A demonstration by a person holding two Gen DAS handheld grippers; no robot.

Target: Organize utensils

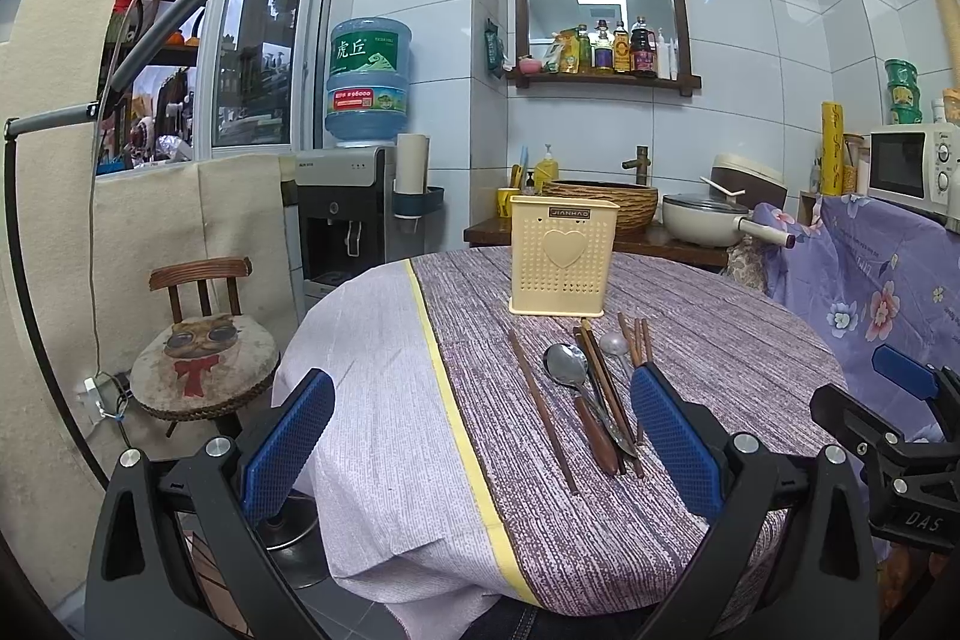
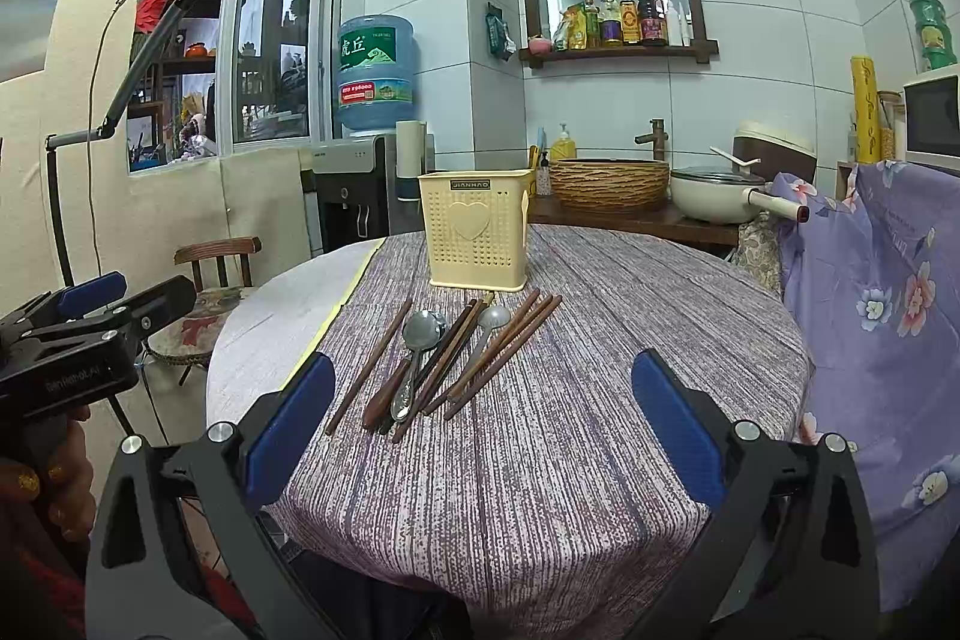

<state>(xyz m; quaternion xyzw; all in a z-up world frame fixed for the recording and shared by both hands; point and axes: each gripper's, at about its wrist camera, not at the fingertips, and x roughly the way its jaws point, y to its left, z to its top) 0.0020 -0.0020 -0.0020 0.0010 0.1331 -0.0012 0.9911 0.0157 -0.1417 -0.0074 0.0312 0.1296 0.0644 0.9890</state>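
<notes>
A cream perforated utensil holder (image 1: 563, 256) (image 2: 477, 235) with a heart on its front stands upright on the round table. In front of it lie several brown wooden chopsticks (image 1: 543, 409) (image 2: 501, 355), a metal spoon with a wooden handle (image 1: 567, 364) (image 2: 420, 331) and a smaller grey spoon (image 1: 615, 343) (image 2: 493, 317), in a loose pile. My left gripper (image 1: 480, 436) is open and empty, hovering near the table's front edge, below the pile. My right gripper (image 2: 483, 427) is open and empty, also short of the pile. Each gripper shows in the other's view (image 1: 900, 400) (image 2: 90, 310).
The table has a purple striped cloth (image 2: 570, 400) with a white part (image 1: 372, 340) on the left. A wooden chair (image 1: 204, 340) stands left of the table. A water dispenser (image 1: 354, 196), a basin counter (image 2: 609, 184) with a pot (image 2: 714, 196), and a floral-draped cabinet (image 2: 888, 292) lie behind and to the right.
</notes>
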